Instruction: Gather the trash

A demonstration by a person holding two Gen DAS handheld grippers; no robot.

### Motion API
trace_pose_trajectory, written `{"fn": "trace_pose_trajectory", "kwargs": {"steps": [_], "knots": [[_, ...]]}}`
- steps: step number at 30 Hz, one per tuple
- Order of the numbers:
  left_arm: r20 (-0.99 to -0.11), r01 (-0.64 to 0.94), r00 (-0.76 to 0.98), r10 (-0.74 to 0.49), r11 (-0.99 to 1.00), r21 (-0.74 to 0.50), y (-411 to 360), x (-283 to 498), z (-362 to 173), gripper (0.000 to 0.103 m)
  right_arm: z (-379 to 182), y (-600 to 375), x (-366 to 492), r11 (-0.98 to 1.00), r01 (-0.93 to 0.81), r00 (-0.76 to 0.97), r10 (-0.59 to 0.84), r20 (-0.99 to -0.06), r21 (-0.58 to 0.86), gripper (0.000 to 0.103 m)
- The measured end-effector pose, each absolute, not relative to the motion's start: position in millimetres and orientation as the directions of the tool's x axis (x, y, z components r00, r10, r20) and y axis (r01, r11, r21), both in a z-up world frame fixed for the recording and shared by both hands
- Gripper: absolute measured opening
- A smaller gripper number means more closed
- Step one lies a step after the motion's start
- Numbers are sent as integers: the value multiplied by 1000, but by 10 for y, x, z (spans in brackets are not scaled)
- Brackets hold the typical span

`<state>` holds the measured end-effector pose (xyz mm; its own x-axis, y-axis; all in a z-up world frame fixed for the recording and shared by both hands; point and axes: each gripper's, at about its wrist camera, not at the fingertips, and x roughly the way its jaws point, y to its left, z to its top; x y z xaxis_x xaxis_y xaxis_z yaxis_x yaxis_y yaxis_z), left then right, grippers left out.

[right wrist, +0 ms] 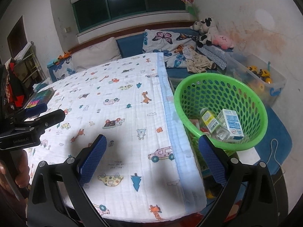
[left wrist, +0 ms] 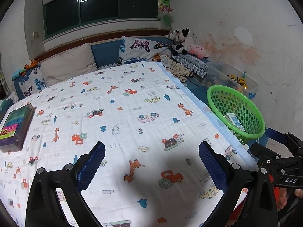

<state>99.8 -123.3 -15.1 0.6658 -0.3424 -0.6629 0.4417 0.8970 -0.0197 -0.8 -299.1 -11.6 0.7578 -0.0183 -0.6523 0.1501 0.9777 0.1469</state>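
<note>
Cartoon-print blanket (left wrist: 121, 113), butterfly pillow (left wrist: 140, 49), plush toys (left wrist: 186, 42) — clear toy bin (right wrist: 265, 79), colourful box (left wrist: 14, 124)

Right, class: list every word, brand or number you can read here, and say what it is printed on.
"DAS": black right gripper.
"GenRobot.AI": black left gripper.
White carton and clear labelled bottle in the green plastic basket: unreadable.
Dark box with colourful label: blurred.

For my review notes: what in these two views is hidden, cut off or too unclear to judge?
- Green basket: in the right wrist view the carton and bottle cover whatever lies beneath; a red scrap is unidentifiable.
- Same basket in the left wrist view: its near wall hides everything except the carton top.
- Clear toy bin: contents blurred by plastic.
- Box on the blanket: label too small, cut by the left edge.
- Both tongs, left and right, are open and empty.
</note>
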Motion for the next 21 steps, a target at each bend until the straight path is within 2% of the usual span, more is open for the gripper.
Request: {"fn": "trace_pose_trajectory", "kwargs": {"steps": [21], "knots": [[-645,394,697,-312,919,-19,-1058,920,-119,96,-49,-2807,15,981,124,766,3,-643,152,97]]}}
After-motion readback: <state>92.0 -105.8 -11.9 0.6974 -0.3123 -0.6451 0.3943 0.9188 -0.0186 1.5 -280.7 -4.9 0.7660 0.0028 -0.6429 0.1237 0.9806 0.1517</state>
